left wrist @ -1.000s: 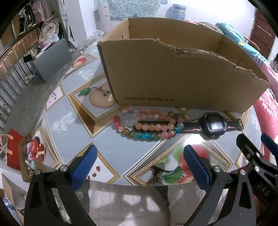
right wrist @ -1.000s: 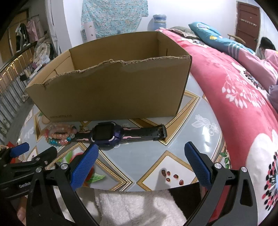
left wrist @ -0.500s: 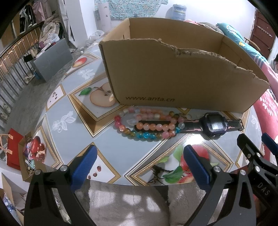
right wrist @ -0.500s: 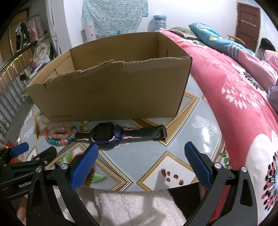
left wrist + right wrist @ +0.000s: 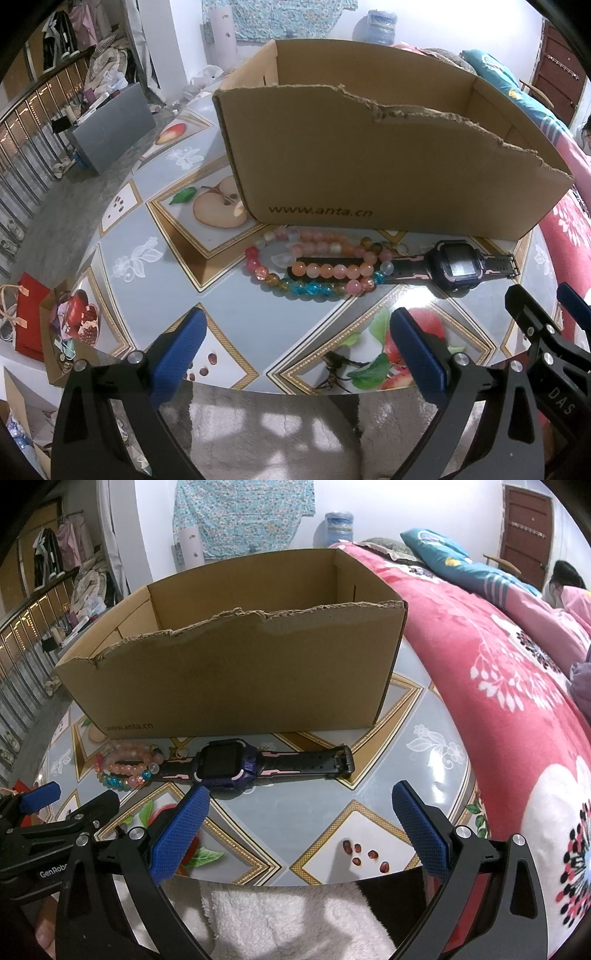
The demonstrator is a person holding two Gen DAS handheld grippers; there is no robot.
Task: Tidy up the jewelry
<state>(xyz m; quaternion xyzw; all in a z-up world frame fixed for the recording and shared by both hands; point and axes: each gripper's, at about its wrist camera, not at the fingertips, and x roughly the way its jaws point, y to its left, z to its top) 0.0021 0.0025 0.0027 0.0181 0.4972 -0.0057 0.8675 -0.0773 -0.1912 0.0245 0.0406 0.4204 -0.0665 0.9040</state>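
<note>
Beside a bed (image 5: 498,686) under a pink floral quilt stands a round table (image 5: 155,273) with a glossy fruit-printed cover, and everything the task needs lies on it. Largest is an open cardboard box (image 5: 369,162) with a torn front edge; it sits toward the back of the table with its top open, which makes it the likely place for the jewelry, though what shows of its inside appears bare and its floor is hidden by the front wall. Just in front of that wall, in a row along it, lie the pieces to be sorted: a dark purple smartwatch (image 5: 225,764) laid flat with its strap stretched out, one strap end touching a heap of beaded bracelets (image 5: 317,264) in pink, orange and blue. Both tools hover at the near edge of the table, short of the items, so nothing is gripped yet. The left gripper (image 5: 295,350) faces the bracelets with its blue pads wide apart and empty; the right gripper (image 5: 299,823) faces the watch, likewise spread and empty, apparently ready for a first pick.
</note>
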